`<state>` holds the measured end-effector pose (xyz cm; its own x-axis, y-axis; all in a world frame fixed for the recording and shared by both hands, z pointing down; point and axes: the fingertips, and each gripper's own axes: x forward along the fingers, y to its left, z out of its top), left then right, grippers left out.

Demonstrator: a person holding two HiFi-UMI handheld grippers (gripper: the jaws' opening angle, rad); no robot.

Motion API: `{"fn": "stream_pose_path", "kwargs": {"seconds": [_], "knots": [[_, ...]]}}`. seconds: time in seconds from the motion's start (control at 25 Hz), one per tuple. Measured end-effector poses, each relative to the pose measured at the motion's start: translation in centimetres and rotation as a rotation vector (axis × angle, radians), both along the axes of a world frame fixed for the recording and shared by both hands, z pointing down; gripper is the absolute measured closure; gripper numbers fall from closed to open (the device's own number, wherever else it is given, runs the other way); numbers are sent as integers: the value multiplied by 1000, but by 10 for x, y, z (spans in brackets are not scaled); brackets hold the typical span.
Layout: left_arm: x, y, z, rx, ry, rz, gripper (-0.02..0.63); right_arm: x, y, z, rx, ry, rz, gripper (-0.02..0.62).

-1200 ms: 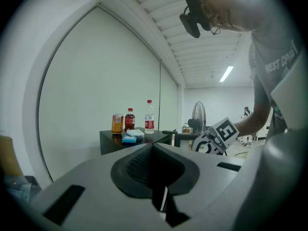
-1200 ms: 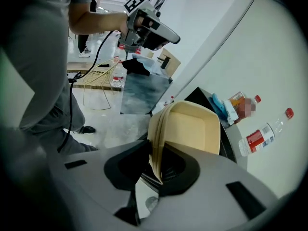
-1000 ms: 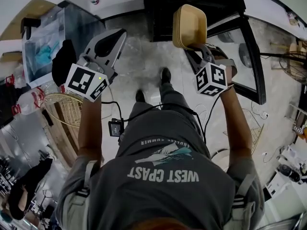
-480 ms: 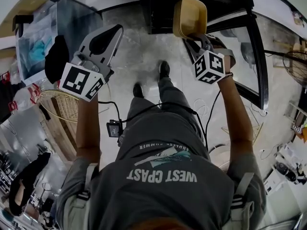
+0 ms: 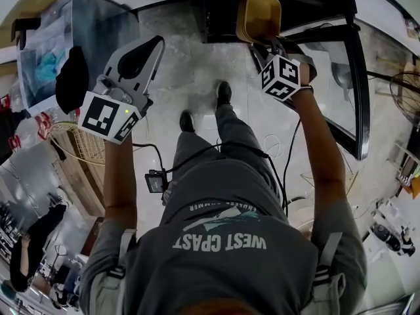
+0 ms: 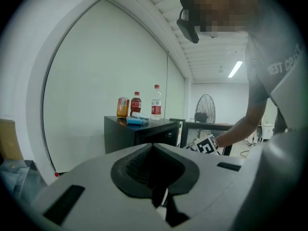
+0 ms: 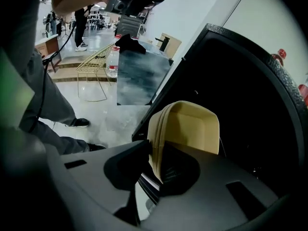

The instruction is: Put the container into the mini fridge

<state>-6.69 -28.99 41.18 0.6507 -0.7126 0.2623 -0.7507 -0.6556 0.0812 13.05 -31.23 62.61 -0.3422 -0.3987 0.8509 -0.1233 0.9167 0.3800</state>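
Tan plastic sits pinched in our right tool (image 7: 155,170), whose jaws nip the rim of the container (image 7: 192,126) and hold it on edge at the mouth of the mini fridge (image 7: 240,95). We judge the carry nearly done, so next comes a straight push toward twelve o'clock and a release inside. Room is tight, with the frame (image 7: 144,121) at the container's nine o'clock and the open glass door (image 5: 348,77) at three, while our left tool (image 5: 141,54), jaws pressed together on nothing, hangs well clear at nine.
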Motion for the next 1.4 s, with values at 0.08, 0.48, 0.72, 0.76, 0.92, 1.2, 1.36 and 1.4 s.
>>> {"fn": "stream_pose_path", "kwargs": {"seconds": [0.08,0.48,0.72,0.76,0.92,1.2,1.36,1.4], "knots": [[-2,-1,5,-7,1,-8,591,0,-8,10,2,7,2,520],[-11,-4,36,-60,6,-46,591,-3,-43,60,30,64,4,517],[-15,-7,48,-75,13,-69,591,-9,-63,83,55,81,3,512],[-16,-8,50,-79,13,-73,591,-10,-65,87,56,83,3,511],[-19,-9,57,-90,11,-82,591,-13,-75,100,63,97,-4,508],[-23,-11,66,-106,14,-97,591,-15,-93,119,79,120,-7,503],[-25,-11,70,-113,14,-101,591,-15,-102,130,89,136,-7,491],[-26,-11,71,-114,13,-101,591,-14,-105,132,91,140,-6,488]]}}
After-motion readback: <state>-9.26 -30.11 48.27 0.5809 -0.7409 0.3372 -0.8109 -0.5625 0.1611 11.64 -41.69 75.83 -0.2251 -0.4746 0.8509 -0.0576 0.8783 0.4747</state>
